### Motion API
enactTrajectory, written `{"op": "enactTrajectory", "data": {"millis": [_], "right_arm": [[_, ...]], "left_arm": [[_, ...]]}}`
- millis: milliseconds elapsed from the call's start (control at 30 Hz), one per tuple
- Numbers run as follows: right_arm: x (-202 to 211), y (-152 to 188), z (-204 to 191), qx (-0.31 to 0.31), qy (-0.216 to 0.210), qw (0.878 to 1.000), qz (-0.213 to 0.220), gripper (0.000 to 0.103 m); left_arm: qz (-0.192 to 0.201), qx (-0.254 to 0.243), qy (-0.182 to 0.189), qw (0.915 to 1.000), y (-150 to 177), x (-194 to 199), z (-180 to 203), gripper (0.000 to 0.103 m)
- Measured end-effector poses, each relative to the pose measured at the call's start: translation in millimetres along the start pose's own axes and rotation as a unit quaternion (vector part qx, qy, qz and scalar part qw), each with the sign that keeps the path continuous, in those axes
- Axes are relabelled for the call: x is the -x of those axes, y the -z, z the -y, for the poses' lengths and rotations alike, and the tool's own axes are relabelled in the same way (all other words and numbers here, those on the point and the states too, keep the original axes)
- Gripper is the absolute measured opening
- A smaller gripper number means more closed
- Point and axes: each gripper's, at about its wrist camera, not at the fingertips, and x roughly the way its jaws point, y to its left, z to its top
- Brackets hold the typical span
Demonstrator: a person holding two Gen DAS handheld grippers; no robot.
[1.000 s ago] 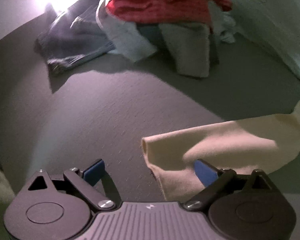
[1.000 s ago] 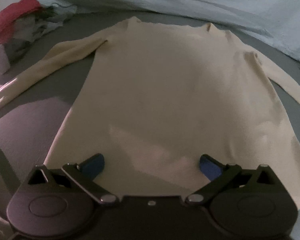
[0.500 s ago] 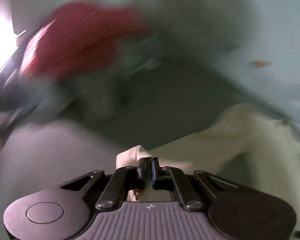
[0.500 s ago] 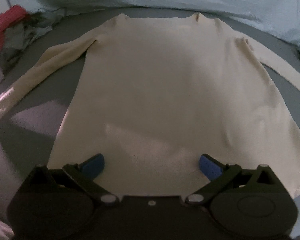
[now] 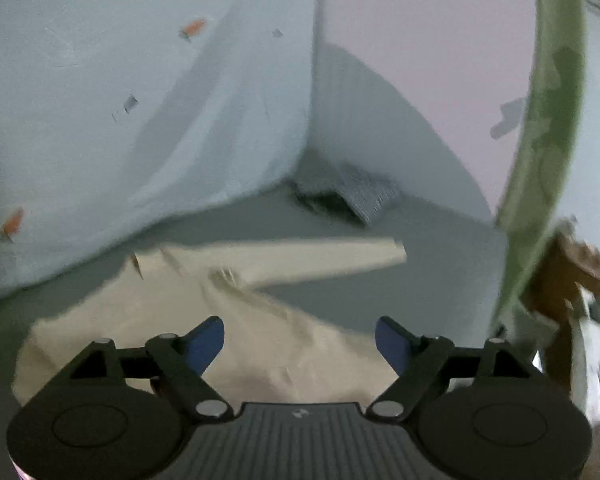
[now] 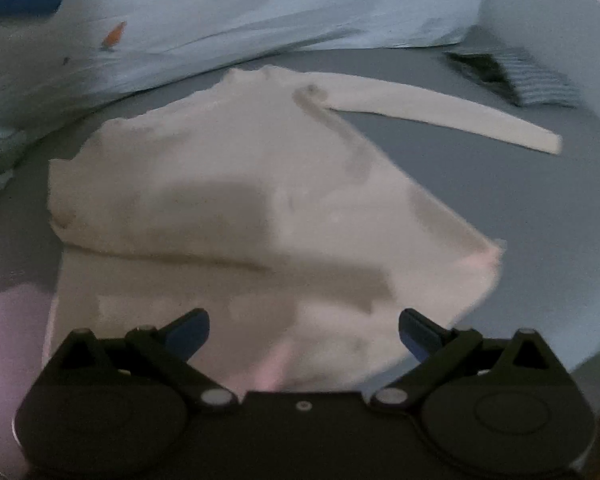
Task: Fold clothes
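Observation:
A cream long-sleeved sweater (image 6: 260, 208) lies on the grey surface. Its left sleeve is folded across the body, making a band (image 6: 160, 216) over the middle. Its right sleeve (image 6: 440, 112) still stretches out to the right. My right gripper (image 6: 304, 332) is open and empty above the sweater's hem. In the left wrist view the sweater (image 5: 260, 328) lies under my left gripper (image 5: 300, 340), which is open and empty, with the outstretched sleeve (image 5: 320, 260) beyond it.
A pale blue sheet (image 6: 180, 32) lies bunched along the far edge; it also shows in the left wrist view (image 5: 140, 120). A grey striped cloth (image 6: 520, 76) lies at the far right. A green strip (image 5: 540, 140) and brown object (image 5: 568, 276) stand at the right.
My left gripper shut on the left sleeve's cuff, carried it across the sweater's body and let it go; it is now open. The right gripper stayed open and shifted a little.

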Motion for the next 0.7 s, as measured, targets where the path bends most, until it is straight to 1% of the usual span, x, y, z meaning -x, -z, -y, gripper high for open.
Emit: {"op": "enactTrajectory", "data": {"millis": [33,67,133,200,233,267,300,367,433,467,567,600,633,700], "right_arm": [[1,3,1,0.004,0.007,1.0,-0.001,0.102],[3,6,2,0.009,0.014,1.0,-0.002,0.1],[5,11,-7,0.044,0.027,0.999,-0.001,0.094],[7,15,-23,0.098,0.04,0.994,0.008,0.081],[7,17,-32,0.131,0.048,0.99,0.014,0.077],[5,20,-43,0.171,0.057,0.983,0.021,0.067],[1,22,-54,0.217,0.065,0.974,0.026,0.058],[-9,22,-66,0.288,0.066,0.955,0.033,0.049],[-19,21,-79,0.354,0.062,0.932,0.038,0.043],[-24,17,-81,0.379,0.053,0.923,0.042,0.039],[-39,4,-84,0.439,0.024,0.897,0.047,0.037],[-44,-1,-84,0.459,0.011,0.888,0.042,0.037],[-49,-4,-83,0.477,0.001,0.878,0.037,0.036],[-56,-10,-80,0.518,-0.017,0.854,0.033,0.035]], "left_arm": [[-0.015,0.002,0.001,0.9999,9,-1,-1,0.084],[-0.033,0.02,-0.016,0.9991,18,-2,-8,0.084],[-0.069,0.056,-0.051,0.9948,36,-3,-22,0.084],[-0.1,0.084,-0.09,0.9874,51,-4,-36,0.083],[-0.115,0.098,-0.11,0.9824,58,-4,-43,0.083],[-0.131,0.111,-0.129,0.9767,65,-5,-50,0.083],[-0.146,0.125,-0.148,0.9701,73,-5,-57,0.083],[-0.176,0.152,-0.187,0.9545,87,-6,-71,0.083],[-0.205,0.179,-0.222,0.9363,102,-7,-84,0.083],[-0.209,0.203,-0.217,0.9314,107,-5,-86,0.083],[-0.217,0.271,-0.205,0.915,120,-4,-89,0.084],[-0.22,0.297,-0.207,0.906,123,-5,-89,0.084],[-0.223,0.327,-0.207,0.8946,127,-9,-89,0.083],[-0.232,0.365,-0.197,0.8802,137,-16,-85,0.083]]}}
